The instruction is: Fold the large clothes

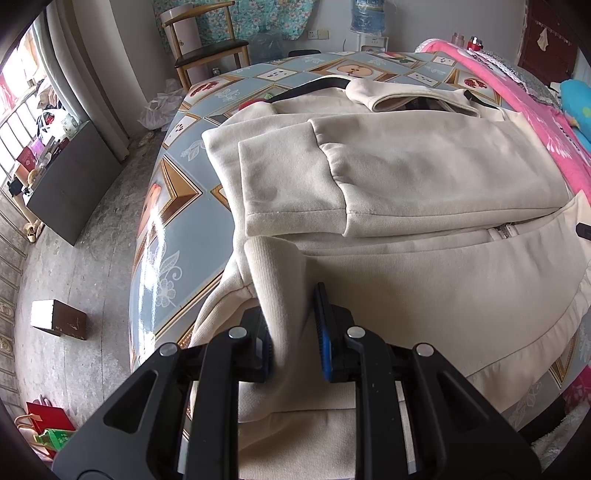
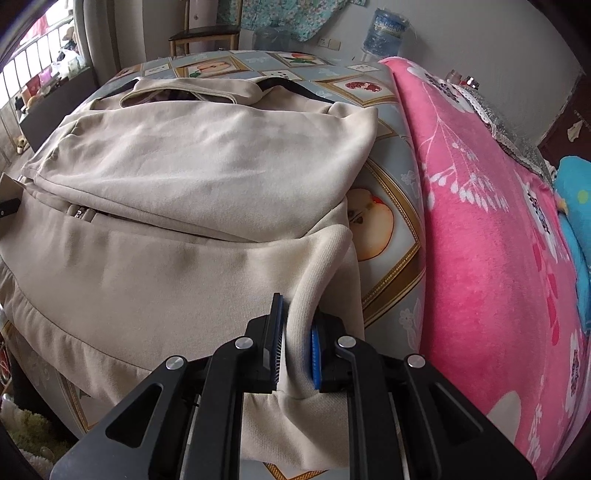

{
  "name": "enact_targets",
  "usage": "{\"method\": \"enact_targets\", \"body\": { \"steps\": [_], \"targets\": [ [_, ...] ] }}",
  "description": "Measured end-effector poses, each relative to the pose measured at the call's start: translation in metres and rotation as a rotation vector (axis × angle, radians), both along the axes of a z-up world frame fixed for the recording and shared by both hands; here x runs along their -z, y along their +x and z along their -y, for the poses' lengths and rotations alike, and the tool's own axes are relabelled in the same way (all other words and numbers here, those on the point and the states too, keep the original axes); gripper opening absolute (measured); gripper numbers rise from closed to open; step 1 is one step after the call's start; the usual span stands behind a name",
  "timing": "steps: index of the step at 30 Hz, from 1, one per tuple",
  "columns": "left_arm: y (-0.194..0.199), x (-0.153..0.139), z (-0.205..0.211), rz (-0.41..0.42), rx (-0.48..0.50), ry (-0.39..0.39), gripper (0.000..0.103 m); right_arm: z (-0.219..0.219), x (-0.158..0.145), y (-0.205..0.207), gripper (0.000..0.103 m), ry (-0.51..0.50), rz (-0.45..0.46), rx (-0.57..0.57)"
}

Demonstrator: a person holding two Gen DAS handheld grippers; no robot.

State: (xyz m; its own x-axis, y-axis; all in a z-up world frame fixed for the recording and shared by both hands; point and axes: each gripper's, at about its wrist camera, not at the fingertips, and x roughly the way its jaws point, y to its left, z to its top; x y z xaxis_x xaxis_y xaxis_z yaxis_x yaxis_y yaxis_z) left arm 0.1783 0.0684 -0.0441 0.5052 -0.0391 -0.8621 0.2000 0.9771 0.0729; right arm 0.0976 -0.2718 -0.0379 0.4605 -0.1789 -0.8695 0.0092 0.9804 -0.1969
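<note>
A large cream zip hoodie (image 1: 424, 177) lies on a table (image 1: 177, 206) with a patterned blue cloth, sleeves folded across its chest; it also shows in the right wrist view (image 2: 192, 162). My left gripper (image 1: 295, 332) is shut on the hoodie's ribbed bottom hem at its left corner, the fabric pinched between the blue pads. My right gripper (image 2: 297, 347) is shut on the hem at the right corner (image 2: 321, 258), which rises in a fold. The hood (image 1: 373, 92) lies at the far end.
A pink flowered blanket (image 2: 498, 229) lies right of the table. A wooden chair (image 1: 207, 48) stands beyond the far end. A dark cabinet (image 1: 74, 184), a small box (image 1: 59, 319) and bags sit on the concrete floor at left. A water jug (image 2: 384, 31) stands by the wall.
</note>
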Motion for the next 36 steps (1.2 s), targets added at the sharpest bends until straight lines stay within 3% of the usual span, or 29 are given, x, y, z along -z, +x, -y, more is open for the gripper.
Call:
{"method": "enact_targets", "body": {
  "steps": [10, 14, 17, 24, 29, 33, 36],
  "targets": [
    [-0.004, -0.001, -0.001, 0.03, 0.011, -0.002, 0.018, 0.0, -0.009, -0.01, 0.008, 0.004, 0.066, 0.016],
    [-0.016, -0.009, 0.003, 0.083, 0.047, 0.029, 0.009, -0.003, -0.015, -0.017, 0.007, -0.006, 0.078, 0.013],
    [-0.029, -0.022, 0.002, 0.125, 0.059, 0.02, 0.007, -0.005, -0.024, -0.026, 0.007, 0.001, 0.1, 0.017],
    [-0.066, -0.054, -0.012, 0.183, 0.04, -0.076, 0.006, -0.002, -0.048, -0.053, 0.007, 0.071, 0.14, 0.066],
    [-0.095, -0.076, -0.029, 0.207, 0.019, -0.197, 0.005, 0.009, -0.07, -0.074, 0.007, 0.159, 0.19, 0.126],
    [-0.096, -0.088, -0.039, 0.228, 0.009, -0.266, 0.005, 0.015, -0.083, -0.072, 0.007, 0.22, 0.238, 0.153],
    [-0.081, -0.098, -0.038, 0.268, 0.022, -0.263, 0.005, 0.016, -0.094, -0.056, 0.007, 0.209, 0.282, 0.141]
  ]
}}
